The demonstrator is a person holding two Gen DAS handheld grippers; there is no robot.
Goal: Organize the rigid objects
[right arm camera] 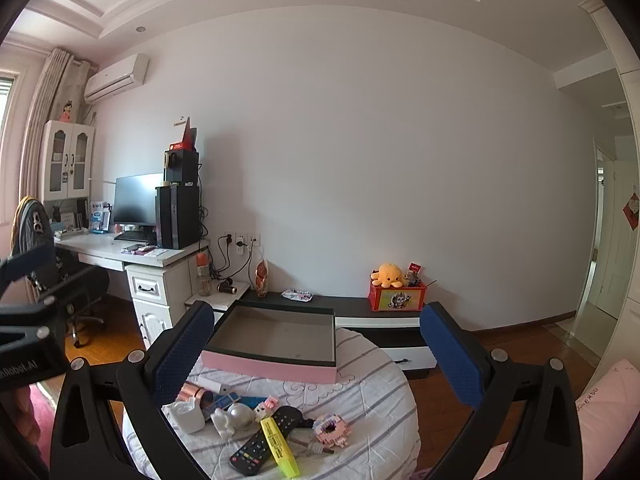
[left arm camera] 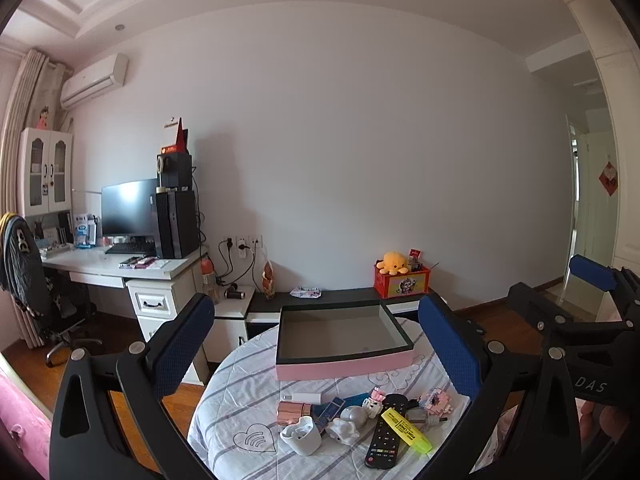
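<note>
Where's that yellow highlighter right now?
In both views the yellow highlighter lies near the table's front edge, resting across the black remote, well short of the pink box.

Soft daylight reaches me from the window [right arm camera: 8,92] at far left, leaving the wall [left arm camera: 360,160] evenly dim with a faint shadow beside the computer tower [left arm camera: 176,220]. My fisheye lenses bend the ceiling edges, corners vignette black, and focus stays sharp.

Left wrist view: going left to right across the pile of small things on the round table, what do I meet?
White ceramic cup → silver and white figurine → black remote control → yellow highlighter pen → pink brick-built toy. The rose-gold and blue pieces behind them overlap too much to place.
</note>
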